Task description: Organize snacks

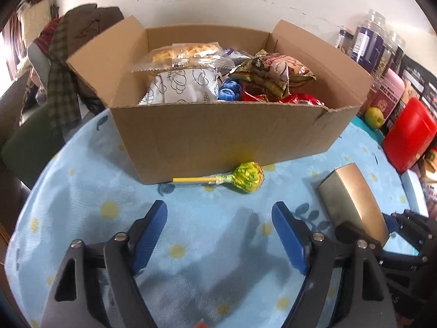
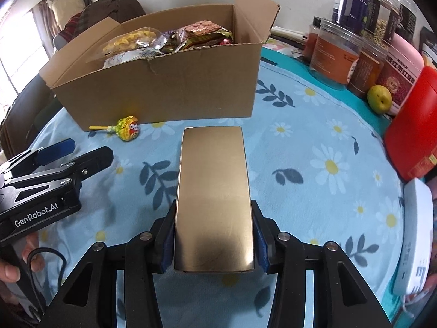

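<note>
A cardboard box stands at the back of the counter, snack packets piled in it. A lollipop lies just before its front wall. Right of the lollipop is a small box. Jars and a fruit stand along the right edge

A green apple sits beside a red container and clear jars on the blue daisy-print cloth; clothes pile behind.
</note>
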